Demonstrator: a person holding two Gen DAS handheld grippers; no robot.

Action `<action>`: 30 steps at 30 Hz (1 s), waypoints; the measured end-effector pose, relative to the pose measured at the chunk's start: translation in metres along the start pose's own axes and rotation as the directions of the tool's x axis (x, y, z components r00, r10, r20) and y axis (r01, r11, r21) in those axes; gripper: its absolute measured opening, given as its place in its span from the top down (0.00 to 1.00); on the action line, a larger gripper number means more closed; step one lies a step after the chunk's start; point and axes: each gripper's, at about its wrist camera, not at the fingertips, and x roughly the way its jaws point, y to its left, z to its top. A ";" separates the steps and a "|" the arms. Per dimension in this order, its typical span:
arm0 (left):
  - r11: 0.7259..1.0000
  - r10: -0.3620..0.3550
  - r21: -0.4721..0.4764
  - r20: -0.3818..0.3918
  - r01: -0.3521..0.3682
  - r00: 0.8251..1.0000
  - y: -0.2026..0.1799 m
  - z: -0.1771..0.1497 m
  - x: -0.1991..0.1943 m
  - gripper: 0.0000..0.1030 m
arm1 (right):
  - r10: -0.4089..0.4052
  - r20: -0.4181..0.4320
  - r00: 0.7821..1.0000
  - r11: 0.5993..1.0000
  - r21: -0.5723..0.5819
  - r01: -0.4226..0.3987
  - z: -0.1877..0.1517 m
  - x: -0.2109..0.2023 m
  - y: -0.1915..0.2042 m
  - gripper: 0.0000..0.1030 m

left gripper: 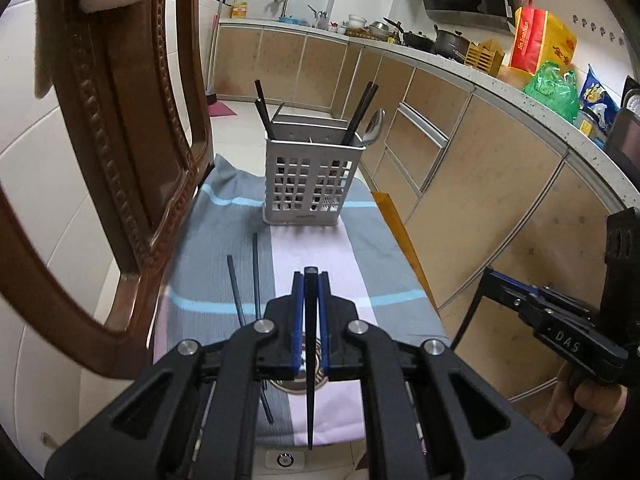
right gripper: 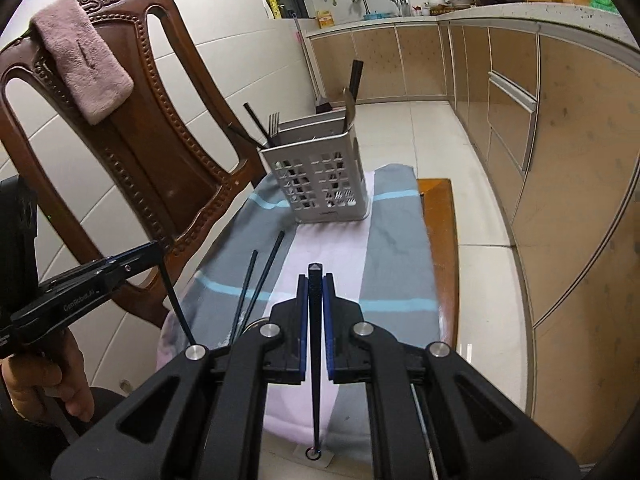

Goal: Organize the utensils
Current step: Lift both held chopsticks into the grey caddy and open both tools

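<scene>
Above the striped cloth (left gripper: 224, 280), both grippers' blue-padded fingers (left gripper: 297, 312) each clamp 1 slim black chopstick (left gripper: 310, 356).

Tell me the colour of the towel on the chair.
Pink towel, clearest in the right wrist view.

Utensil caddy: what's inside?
In the caddy: black chopsticks, a spoon and a fork stick out the top. Lower contents are mostly hidden behind its perforated walls.
</scene>
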 end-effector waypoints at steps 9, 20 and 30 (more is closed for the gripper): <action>0.998 -0.058 0.032 0.053 0.056 0.997 -0.013 0.033 -0.046 0.93 | 0.049 0.083 0.995 0.998 -0.043 -0.045 0.037 -0.039 0.029 0.93; 0.999 -0.029 0.045 0.337 0.015 0.941 -0.028 0.202 -0.086 0.93 | -0.003 0.334 0.942 0.998 -0.064 0.025 0.205 -0.067 0.050 0.93; 0.997 0.077 -0.015 0.439 -0.078 0.895 -0.016 0.282 -0.012 0.93 | -0.103 0.393 0.914 0.994 0.005 0.110 0.267 0.019 0.028 0.93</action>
